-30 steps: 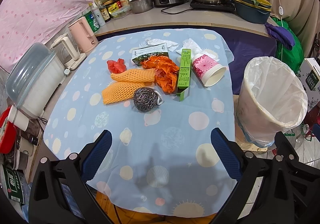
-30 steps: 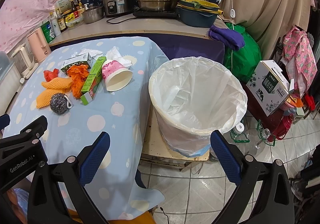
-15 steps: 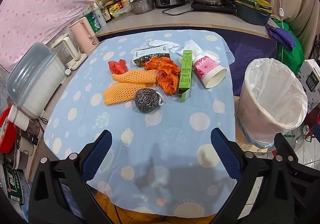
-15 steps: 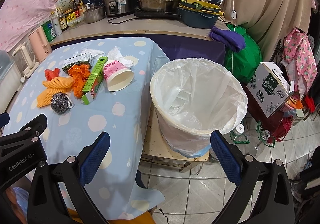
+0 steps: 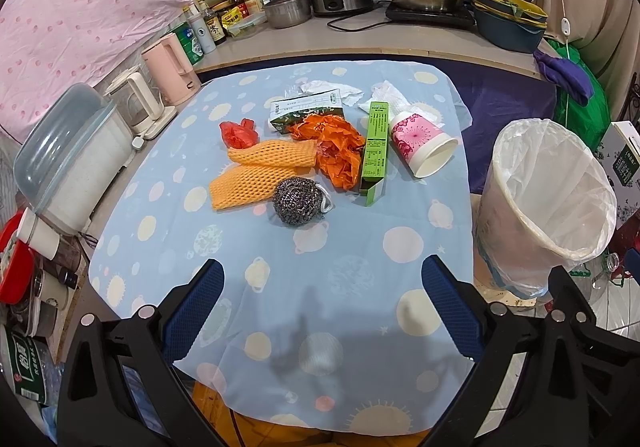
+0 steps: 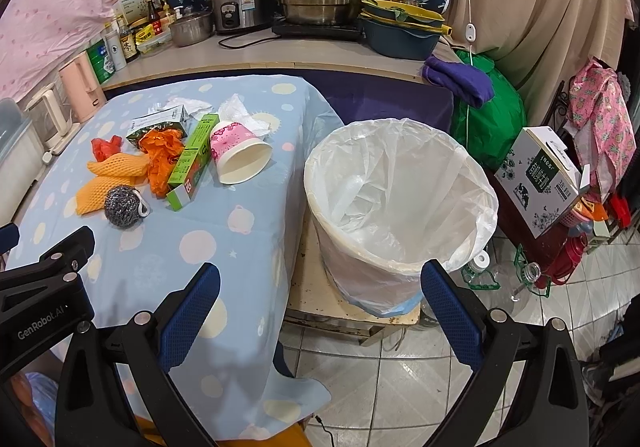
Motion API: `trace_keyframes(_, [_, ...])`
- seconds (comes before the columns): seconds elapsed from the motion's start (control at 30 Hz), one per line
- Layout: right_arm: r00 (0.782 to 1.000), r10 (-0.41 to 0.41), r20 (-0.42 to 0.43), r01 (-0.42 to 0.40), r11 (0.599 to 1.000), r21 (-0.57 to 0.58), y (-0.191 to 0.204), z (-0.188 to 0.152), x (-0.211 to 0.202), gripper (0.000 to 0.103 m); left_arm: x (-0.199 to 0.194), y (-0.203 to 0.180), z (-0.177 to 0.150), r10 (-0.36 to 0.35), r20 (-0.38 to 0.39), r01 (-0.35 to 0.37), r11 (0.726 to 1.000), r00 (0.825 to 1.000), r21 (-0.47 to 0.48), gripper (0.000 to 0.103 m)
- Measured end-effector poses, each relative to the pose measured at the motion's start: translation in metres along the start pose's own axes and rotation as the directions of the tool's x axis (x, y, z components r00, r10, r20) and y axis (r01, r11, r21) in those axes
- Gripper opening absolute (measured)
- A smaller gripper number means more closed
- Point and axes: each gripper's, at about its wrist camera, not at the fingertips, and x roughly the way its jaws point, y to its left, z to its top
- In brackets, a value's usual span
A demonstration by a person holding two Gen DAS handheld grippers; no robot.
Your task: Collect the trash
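Left wrist view: you are holding the left gripper with its jaws spread wide and nothing between them, above the near part of the blue tablecloth. All the trash is lying ahead of the fingers, well apart from them. Nearest is the steel scourer, straight ahead. Just behind it the orange foam nets, the crumpled orange bag and the green box are touching one another, and the pink paper cup is lying on its side ahead and to the right. The lined bin is standing far right, off the table edge, probably so each piece has a short way to go.

Right wrist view: you are holding the right gripper wide open and empty too, over the corner of the table. The bin is just ahead and a little to the right, its liner looking empty, so I judge no collecting is done yet. The cup is lying ahead to the left, its mouth turning toward you, which should make the rim easy to pinch.
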Motion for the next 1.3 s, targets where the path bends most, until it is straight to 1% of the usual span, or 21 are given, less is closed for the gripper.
trace_keyframes(0.5, [1.0,-0.001,-0.004,0.001,1.0,-0.001,0.0,0.0,0.0,0.096,0.0,0.0,-0.001,0.0,-0.001,0.0,1.0,1.0,-0.001,0.095])
trace_keyframes(0.73, [1.0,-0.006,-0.013,0.006,1.0,-0.006,0.009,0.001,0.004,0.096,0.001,0.008,-0.001,-0.007,-0.013,0.007,1.0,1.0,-0.01,0.095])
trace_keyframes(1.1, [1.0,0.0,-0.028,-0.001,1.0,-0.022,0.021,0.009,0.022,0.096,0.026,0.021,0.006,-0.016,-0.055,0.014,0.999,0.998,-0.04,0.095])
trace_keyframes(1.3, [1.0,-0.001,-0.027,0.0,1.0,-0.022,0.029,0.011,0.039,0.096,0.054,0.04,0.008,-0.026,-0.075,0.02,0.996,0.997,-0.081,0.095])
